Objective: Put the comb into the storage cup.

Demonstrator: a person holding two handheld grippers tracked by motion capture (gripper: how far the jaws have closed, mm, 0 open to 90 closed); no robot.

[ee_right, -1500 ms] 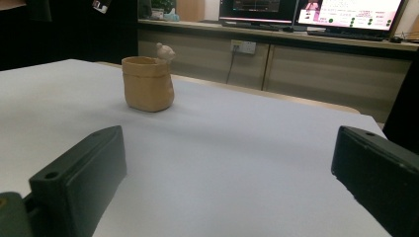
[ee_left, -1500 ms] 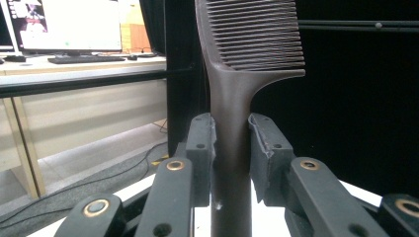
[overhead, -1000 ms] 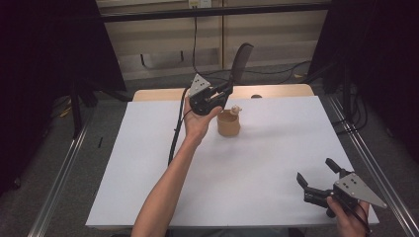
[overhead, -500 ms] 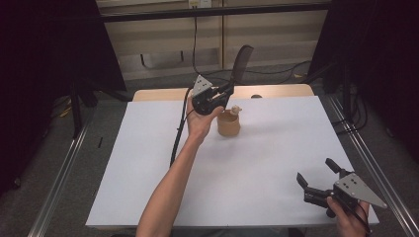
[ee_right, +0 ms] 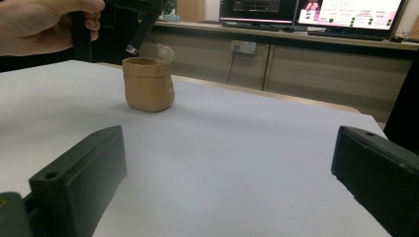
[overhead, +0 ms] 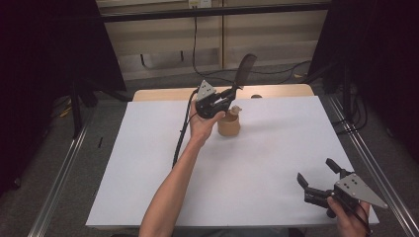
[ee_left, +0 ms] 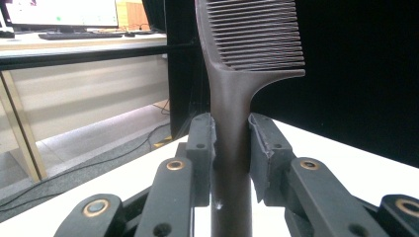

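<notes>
**Comb poised over the cup**

The left tongs point(overhead: 228, 95) clamp the comb point(overhead: 243, 71) by its handle, long axis near upright, teeth up and far, handle end just above the cup point(overhead: 229, 125), which stands mid-table toward the far edge. Bare table point(overhead: 148, 148) lies all round (ample room). The right tongs point(overhead: 316, 178), agape and empty, rest near the right corner, well apart.

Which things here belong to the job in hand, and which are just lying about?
In the job:
- comb, clamped by its handle in the left gripper
- tan cup, just beside and below that gripper

Not in use:
- right gripper, open, near the table's front corner
- small dark object at the table's far edge
</notes>
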